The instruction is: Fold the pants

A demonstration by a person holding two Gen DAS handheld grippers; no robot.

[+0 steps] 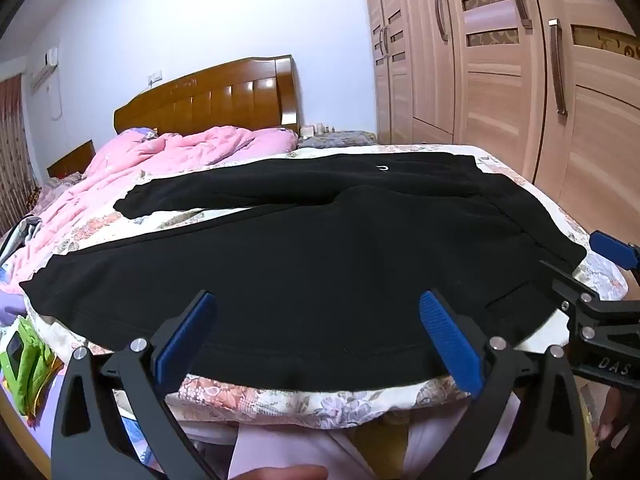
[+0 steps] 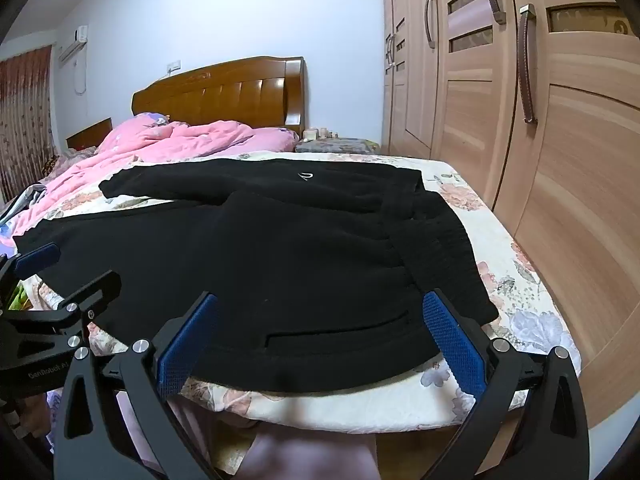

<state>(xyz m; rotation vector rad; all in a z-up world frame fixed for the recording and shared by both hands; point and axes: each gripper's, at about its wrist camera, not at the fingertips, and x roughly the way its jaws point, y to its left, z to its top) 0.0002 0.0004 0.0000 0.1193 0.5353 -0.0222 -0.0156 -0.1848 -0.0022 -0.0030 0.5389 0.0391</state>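
Black pants point(image 1: 304, 248) spread flat on floral bed sheet point(image 1: 280, 396); left claw point(image 1: 316, 344) spread wide, empty; right claw point(image 2: 320, 344) likewise.

One pair of black pants point(image 1: 304, 256), two legs showing. One small white logo point(image 1: 383, 167) on the pants. One slit pocket point(image 2: 340, 330) visible. Two grippers: left gripper point(image 1: 316, 332), right gripper point(image 2: 320, 334), each with two blue-padded fingers. One bed point(image 2: 500, 280), floral sheet. One pink quilt point(image 1: 180, 152). One wooden headboard point(image 1: 224, 96). One wardrobe point(image 1: 500, 60); five door handles counted in left wrist view. One air conditioner point(image 2: 74, 46). One curtain point(image 2: 24, 112).
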